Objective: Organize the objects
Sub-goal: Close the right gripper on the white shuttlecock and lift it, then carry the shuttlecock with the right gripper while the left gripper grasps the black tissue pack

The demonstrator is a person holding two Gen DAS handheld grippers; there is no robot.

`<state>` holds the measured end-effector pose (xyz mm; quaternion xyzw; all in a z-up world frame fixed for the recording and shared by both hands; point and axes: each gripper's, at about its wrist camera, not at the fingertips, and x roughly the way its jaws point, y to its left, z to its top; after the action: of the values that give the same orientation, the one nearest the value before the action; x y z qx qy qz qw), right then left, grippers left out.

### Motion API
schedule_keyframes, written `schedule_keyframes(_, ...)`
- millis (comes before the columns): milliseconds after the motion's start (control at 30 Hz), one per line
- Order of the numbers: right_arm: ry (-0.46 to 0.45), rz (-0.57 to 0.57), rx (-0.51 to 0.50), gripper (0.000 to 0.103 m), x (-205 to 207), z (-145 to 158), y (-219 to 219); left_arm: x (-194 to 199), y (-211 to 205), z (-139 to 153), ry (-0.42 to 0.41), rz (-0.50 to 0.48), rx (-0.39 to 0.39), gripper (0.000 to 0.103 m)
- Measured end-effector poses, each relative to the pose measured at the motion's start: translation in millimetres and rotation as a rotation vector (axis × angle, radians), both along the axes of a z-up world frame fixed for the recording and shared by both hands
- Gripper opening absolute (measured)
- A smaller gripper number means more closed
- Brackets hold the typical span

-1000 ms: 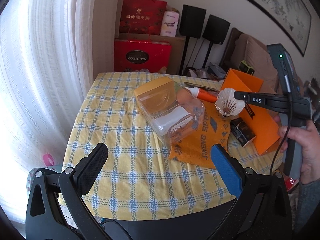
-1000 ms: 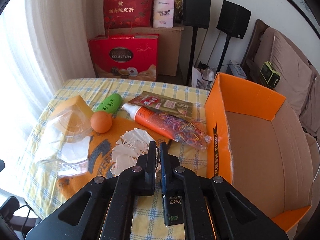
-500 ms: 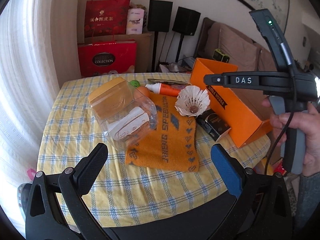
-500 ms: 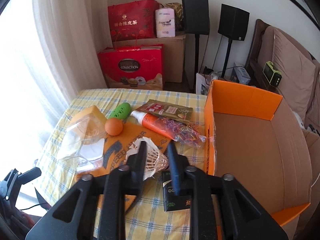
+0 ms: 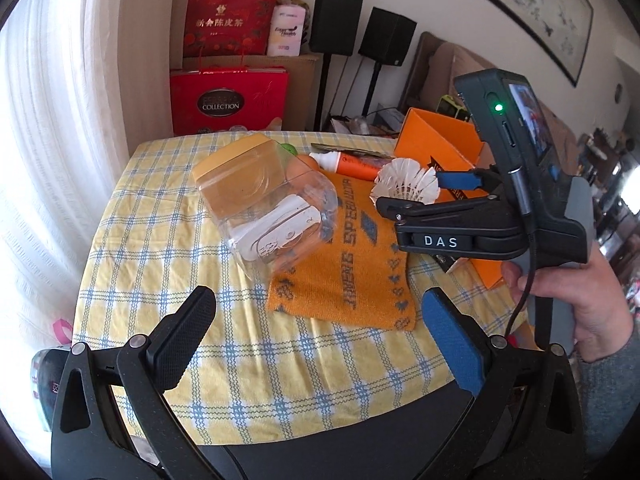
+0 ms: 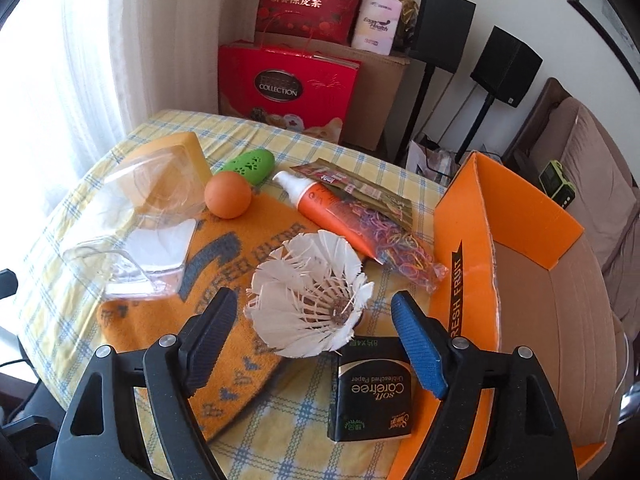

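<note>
A white feather shuttlecock (image 6: 308, 300) sits between the spread fingers of my right gripper (image 6: 312, 320), in the air above the orange towel (image 6: 224, 264); neither pad touches it. It also shows in the left wrist view (image 5: 404, 182), at the tips of the right gripper (image 5: 408, 194). The open orange cardboard box (image 6: 520, 248) stands just to the right. My left gripper (image 5: 316, 332) is open and empty over the table's near edge, short of the towel (image 5: 352, 264) and the clear plastic jar (image 5: 264, 204) that lies on its side.
On the yellow checked tablecloth (image 6: 280, 440) lie an orange ball (image 6: 228, 194), a green case (image 6: 248, 162), an orange tube (image 6: 332, 208), a bag of coloured rubber bands (image 6: 400, 248), a snack packet (image 6: 352, 184) and a black tissue pack (image 6: 370, 396). Red gift bags (image 5: 228, 96) and speakers (image 5: 384, 38) stand behind.
My right gripper, shut on the shuttlecock a second ago, has opened wide and risen. The left gripper's view has swung right and closer to the right gripper.
</note>
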<state>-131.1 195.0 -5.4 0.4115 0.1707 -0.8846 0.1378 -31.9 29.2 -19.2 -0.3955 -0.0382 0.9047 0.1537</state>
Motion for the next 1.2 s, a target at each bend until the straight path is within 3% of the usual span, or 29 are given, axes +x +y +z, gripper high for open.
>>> schedule_keyframes(233,0.035,0.006,0.094,0.083,-7,-17,-10,-2,-5,-3,-0.010,0.011,0.012,0.103)
schedule_keyframes(333,0.048,-0.008,0.104,0.078,-11,-20,-9,-2,-5,-3,-0.012,0.013,0.015,0.103)
schedule_keyframes(400,0.019,-0.017,0.061,0.064,-15,-19,-3,-2,-5,-3,-0.012,0.013,0.015,0.103)
schedule_keyframes(733,-0.005,-0.078,-0.194,0.064,-14,29,37,-5,15,-1,0.009,-0.056,-0.003,0.103)
schedule_keyframes(900,0.003,-0.078,-0.344,0.064,3,68,64,-12,40,2,0.011,-0.177,0.033,0.103)
schedule_keyframes(1200,0.043,-0.113,-0.462,0.065,38,113,121,-37,107,-4,0.056,-0.422,-0.107,0.103)
